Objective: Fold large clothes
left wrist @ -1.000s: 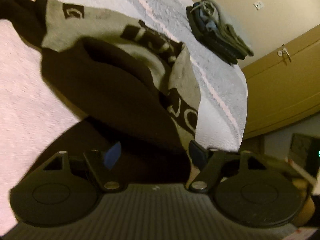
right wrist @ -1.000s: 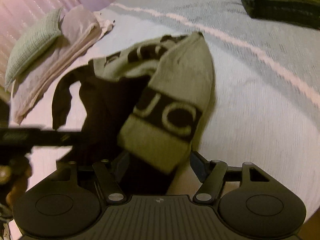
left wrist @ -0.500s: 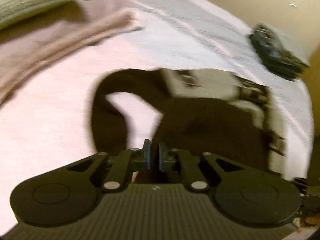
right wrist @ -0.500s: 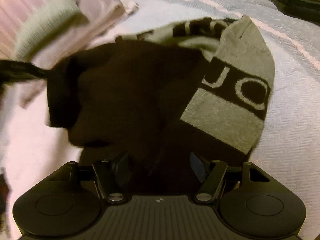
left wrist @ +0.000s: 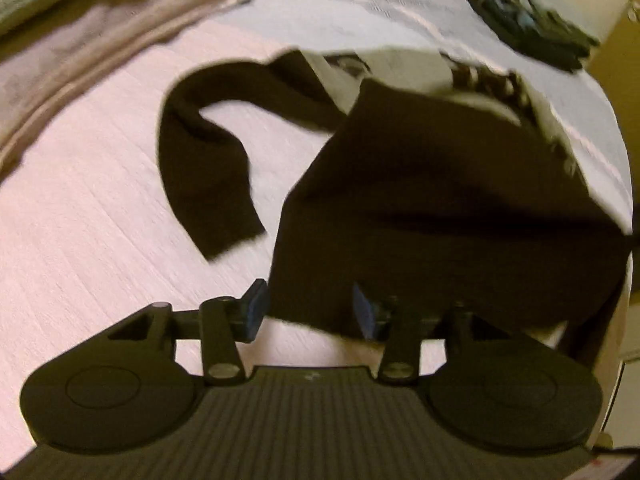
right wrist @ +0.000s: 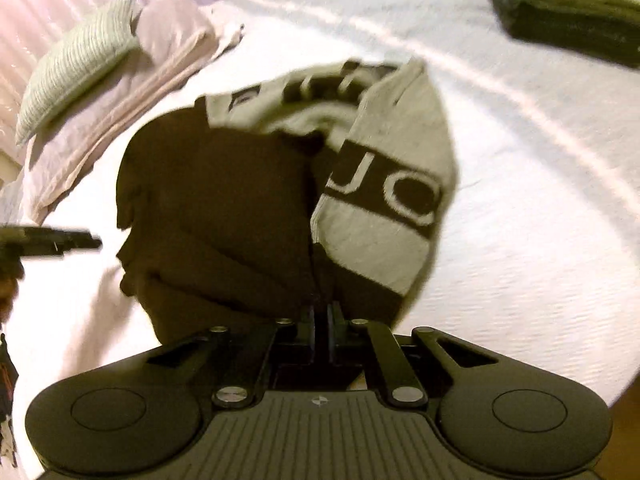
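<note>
**Two wrist cameras look steeply down at one bed**

The left wrist view sits just behind the left gripper (left wrist: 306, 306) and looks steeply down, close over the bed (left wrist: 80, 208). The dark sweater (left wrist: 440, 200) fills the near middle; the stack of folded clothes (left wrist: 532, 36) lies far at top right.

The right wrist view, behind the right gripper (right wrist: 320, 322), looks down just as near. Both share the sweater, the pillow (right wrist: 76, 64) and the stack.

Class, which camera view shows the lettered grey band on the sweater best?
The right wrist view: the sweater's grey band faces the camera, letters legible. The left wrist view shows only a blurred strip of it behind dark fabric.
</note>
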The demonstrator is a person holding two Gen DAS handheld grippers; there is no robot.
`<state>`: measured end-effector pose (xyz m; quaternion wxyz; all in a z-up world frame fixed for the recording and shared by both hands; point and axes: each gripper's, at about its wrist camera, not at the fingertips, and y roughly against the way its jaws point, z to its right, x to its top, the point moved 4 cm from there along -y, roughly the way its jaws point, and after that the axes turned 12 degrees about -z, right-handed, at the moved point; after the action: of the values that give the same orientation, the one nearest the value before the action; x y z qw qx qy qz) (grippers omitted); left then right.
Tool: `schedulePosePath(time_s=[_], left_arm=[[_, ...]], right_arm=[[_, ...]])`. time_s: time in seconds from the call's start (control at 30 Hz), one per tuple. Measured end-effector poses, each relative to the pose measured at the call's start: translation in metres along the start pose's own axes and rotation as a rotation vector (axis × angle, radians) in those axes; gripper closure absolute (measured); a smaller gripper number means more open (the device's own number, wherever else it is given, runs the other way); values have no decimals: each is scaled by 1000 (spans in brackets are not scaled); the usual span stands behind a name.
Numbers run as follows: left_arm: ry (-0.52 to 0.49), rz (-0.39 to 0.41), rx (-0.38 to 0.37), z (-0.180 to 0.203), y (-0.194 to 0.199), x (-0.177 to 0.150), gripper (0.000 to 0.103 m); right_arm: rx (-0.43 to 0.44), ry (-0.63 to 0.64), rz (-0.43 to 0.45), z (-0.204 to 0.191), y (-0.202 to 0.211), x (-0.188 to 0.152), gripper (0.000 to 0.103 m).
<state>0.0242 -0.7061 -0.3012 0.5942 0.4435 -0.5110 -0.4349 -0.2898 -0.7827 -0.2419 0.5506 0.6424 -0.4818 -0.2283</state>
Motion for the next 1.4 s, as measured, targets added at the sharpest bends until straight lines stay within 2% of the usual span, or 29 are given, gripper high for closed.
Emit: schedulePosePath(time_s=[0.13,0.2,0.23,0.27,0.3,0.33,0.37,0.43,0.53,0.57,0.6,0.63,0.67,0.7,0.73,0.83,0.9,1.03,1.1,1.13,1.2,1.3,1.4], left_arm=[[-17,2,-22,8,-13,-4,46],[13,5,-81,6,-20,-1,43],[30,0,-101,6,-24,2,41],[32,-4,-107,7,-29,4,40],[13,-8,-85,9,-33,5,40],[-16,-13,-61,11,-38,8,40],[-43,-21,-43,13,-43,9,40],[-48,-32,-33,11,-53,13,40],[-17,-31,-58,3,-66,17,41],[-3,-39,-75,1,-70,18,44],[0,-50,-91,1,-73,19,52],[-5,-64,-107,3,-76,19,65],[-14,-67,-113,6,-76,19,72],[-24,-67,-123,9,-75,18,89],[-31,-67,-129,11,-73,18,99],[-25,-27,-150,12,-55,13,100],[-11,10,-174,8,-38,8,100],[50,74,-231,-13,4,-9,100],[70,92,-238,-25,24,-23,100],[78,99,-246,-31,33,-30,100],[88,108,-259,-40,54,-50,100],[97,121,-270,-50,84,-80,100],[115,118,-258,-56,114,-119,100]], right_arm=[[2,6,6,17,11,1,101],[5,2,5,17,7,1,100],[-7,12,3,14,3,0,96],[-12,23,8,11,2,-2,85],[-21,30,19,10,4,-5,79],[-29,38,30,10,7,-10,66],[-31,48,37,8,10,-14,62],[-35,88,33,-2,10,-23,58],[-54,211,63,-25,10,-37,56],[-49,244,57,-33,7,-41,53],[-48,277,50,-41,3,-45,51],[-56,322,43,-50,-4,-50,46],[-71,367,38,-57,-10,-54,43],[-87,394,39,-60,-16,-56,41],[-104,413,41,-63,-23,-58,39],[-162,449,50,-69,-40,-62,38],[-149,367,41,-66,-45,-59,38],[-60,175,64,-63,-41,-51,39],[-61,131,68,-64,-45,-46,70],[-64,103,62,-62,-48,-43,101],[-28,72,54,-65,-44,-44,101],[-25,151,65,-92,-20,-59,101],[9,177,52,-113,3,-80,101]])
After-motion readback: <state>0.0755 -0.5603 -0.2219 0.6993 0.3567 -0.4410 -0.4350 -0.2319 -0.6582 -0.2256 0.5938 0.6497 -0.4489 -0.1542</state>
